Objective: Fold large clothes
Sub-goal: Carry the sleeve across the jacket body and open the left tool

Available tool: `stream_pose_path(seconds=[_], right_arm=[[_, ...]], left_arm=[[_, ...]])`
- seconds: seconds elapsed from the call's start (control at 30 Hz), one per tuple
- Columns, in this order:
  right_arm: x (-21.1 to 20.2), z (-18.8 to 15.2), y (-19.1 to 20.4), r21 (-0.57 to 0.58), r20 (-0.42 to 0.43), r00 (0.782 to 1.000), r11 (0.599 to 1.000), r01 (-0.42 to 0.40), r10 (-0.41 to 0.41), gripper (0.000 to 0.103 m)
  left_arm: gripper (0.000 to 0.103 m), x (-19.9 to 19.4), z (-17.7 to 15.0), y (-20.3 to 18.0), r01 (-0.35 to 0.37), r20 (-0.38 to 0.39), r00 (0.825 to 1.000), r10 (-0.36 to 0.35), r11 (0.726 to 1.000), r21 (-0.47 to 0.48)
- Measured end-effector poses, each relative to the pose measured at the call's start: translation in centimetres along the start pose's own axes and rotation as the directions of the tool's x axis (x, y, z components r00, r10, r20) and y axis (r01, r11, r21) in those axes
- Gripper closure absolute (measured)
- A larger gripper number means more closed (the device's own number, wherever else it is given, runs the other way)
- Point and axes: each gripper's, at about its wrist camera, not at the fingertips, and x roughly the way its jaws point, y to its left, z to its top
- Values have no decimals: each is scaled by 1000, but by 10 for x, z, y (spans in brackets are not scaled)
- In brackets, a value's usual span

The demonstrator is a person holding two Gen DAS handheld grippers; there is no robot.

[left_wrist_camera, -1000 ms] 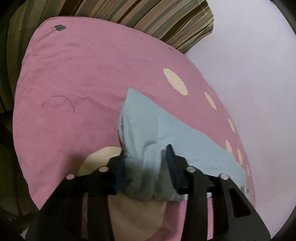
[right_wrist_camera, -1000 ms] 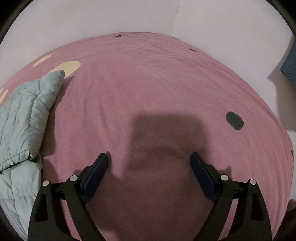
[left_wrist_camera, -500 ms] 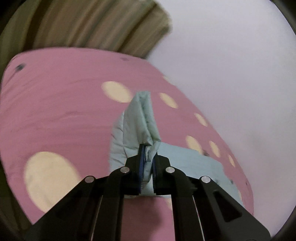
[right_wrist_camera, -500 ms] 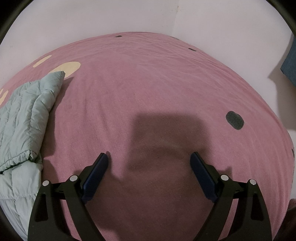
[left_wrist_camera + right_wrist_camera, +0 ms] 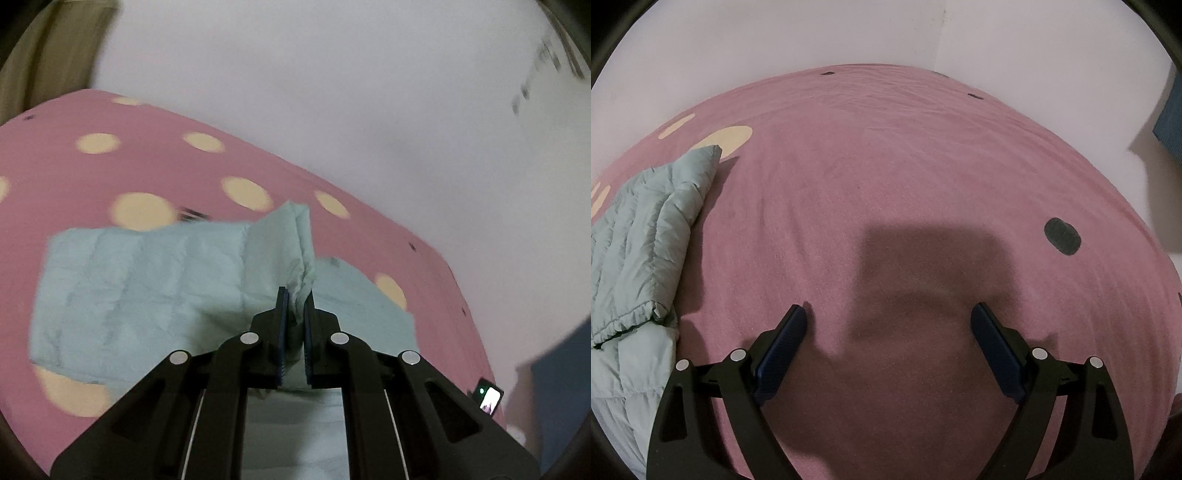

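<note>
Bed sheet (image 5: 923, 177): pink, yellow dots, faint wrinkles, soft support.
Jacket (image 5: 140, 288): pale green, quilted, puffy, crinkled shell; lies flat on bed in rough rectangle, one fold lifted into upright ridge; gathered hem visible in right view (image 5: 635, 240).
Left claw (image 5: 295, 310): nearly closed, pinching raised jacket fold between blue pads.
Right claw (image 5: 888, 332): wide apart, holding nothing, low over bare sheet, beside jacket.
Judgement: carry pinched fold across, keep layers together, lay edge square; padding springy, likely needs pressing.
</note>
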Motion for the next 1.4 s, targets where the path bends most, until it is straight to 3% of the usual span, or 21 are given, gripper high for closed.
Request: stream_pose_path(seconds=[0.13, 0.33, 0.47, 0.5, 0.57, 0.63, 0.8, 0.97, 1.1, 1.33, 1.4], right_arm=[[0, -1, 1, 3, 0, 1000, 1000, -2, 2, 14], [0, -2, 1, 5, 0, 1000, 1000, -5, 5, 13], [0, -2, 2, 6, 0, 1000, 1000, -6, 6, 13], [0, -2, 2, 6, 0, 1000, 1000, -5, 5, 13], [0, -2, 2, 6, 0, 1000, 1000, -5, 5, 13], [0, -2, 2, 7, 0, 1000, 1000, -6, 6, 13], [0, -2, 3, 6, 1, 1000, 1000, -4, 4, 13], [0, -2, 2, 6, 0, 1000, 1000, -5, 5, 13], [0, -2, 2, 7, 0, 1000, 1000, -6, 6, 13], [-20, 8, 8, -22, 22, 999, 999, 31, -31, 14], [-47, 15, 15, -1, 71, 997, 1000, -26, 26, 14]], left_arm=[[96, 48, -22, -50, 46, -86, 995, -42, 998, 46], [96, 116, -55, -120, 117, -216, 972, -91, 987, 107], [95, 150, -81, -144, 111, -280, 958, -63, 981, 158], [92, 156, -88, -148, 106, -288, 956, -54, 980, 167], [77, 170, -97, -151, 97, -322, 946, -35, 979, 180], [50, 174, -100, -148, 90, -350, 937, -25, 981, 172], [38, 146, -97, -142, 95, -306, 951, -36, 979, 183], [34, 92, -82, -107, 50, -210, 978, -5, 976, 212], [33, 59, -77, -61, -37, -160, 985, 71, 977, 208], [33, 11, -73, 44, -236, -100, 963, 251, 961, 148], [33, 0, -71, 75, -293, -91, 948, 304, 949, 118]])
